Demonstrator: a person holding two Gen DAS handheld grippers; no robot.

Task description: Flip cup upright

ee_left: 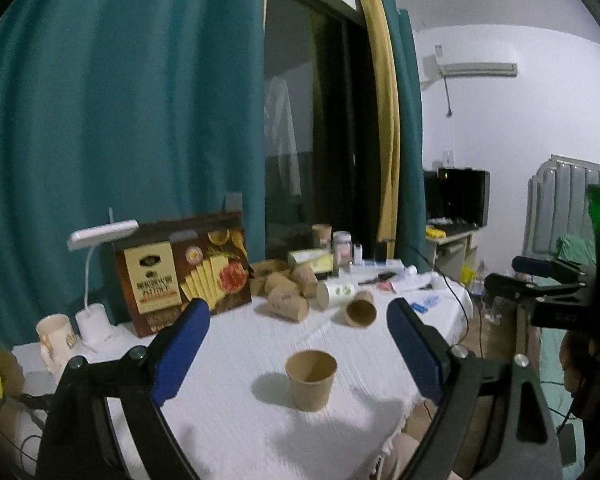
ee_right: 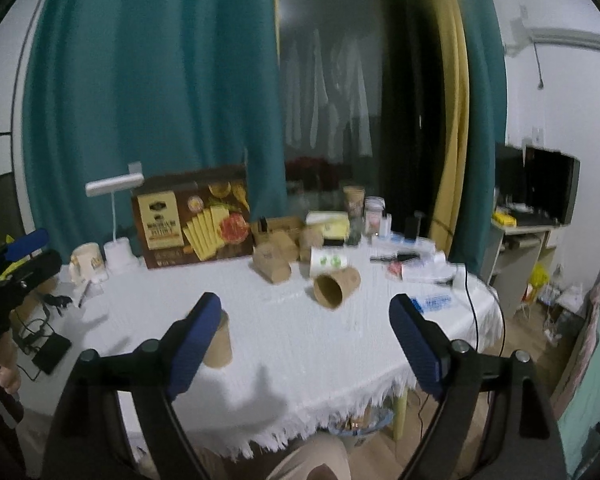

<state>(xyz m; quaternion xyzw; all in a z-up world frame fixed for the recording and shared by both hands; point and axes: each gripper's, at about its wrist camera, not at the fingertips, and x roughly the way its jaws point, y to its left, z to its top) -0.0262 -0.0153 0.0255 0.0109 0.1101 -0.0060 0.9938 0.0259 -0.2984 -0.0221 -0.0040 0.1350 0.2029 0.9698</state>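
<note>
I see the brown paper cup (ee_left: 311, 379) standing upright, mouth up, on the white tablecloth (ee_left: 236, 420), between the spread jaws of my left gripper (ee_left: 298, 356) but untouched. My right gripper (ee_right: 304, 350) gapes wide, empty (cup (ee_right: 219, 346) half hidden behind its left finger, probably the same one).

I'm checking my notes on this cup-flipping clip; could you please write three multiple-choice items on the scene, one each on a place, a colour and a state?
1. Where does the near brown paper cup stand?
A. On the white tablecloth
B. On the food box
C. On the floor

2. What colour are the gripper pads?
A. Red
B. Blue
C. Yellow

3. How does the brown cup by the far pile lie?
A. Upright
B. Upside down
C. On its side

Answers: 1 A, it stands on the cloth between the left gripper's fingers in view. 2 B, the pads are blue. 3 C, its mouth faces the camera.
</note>
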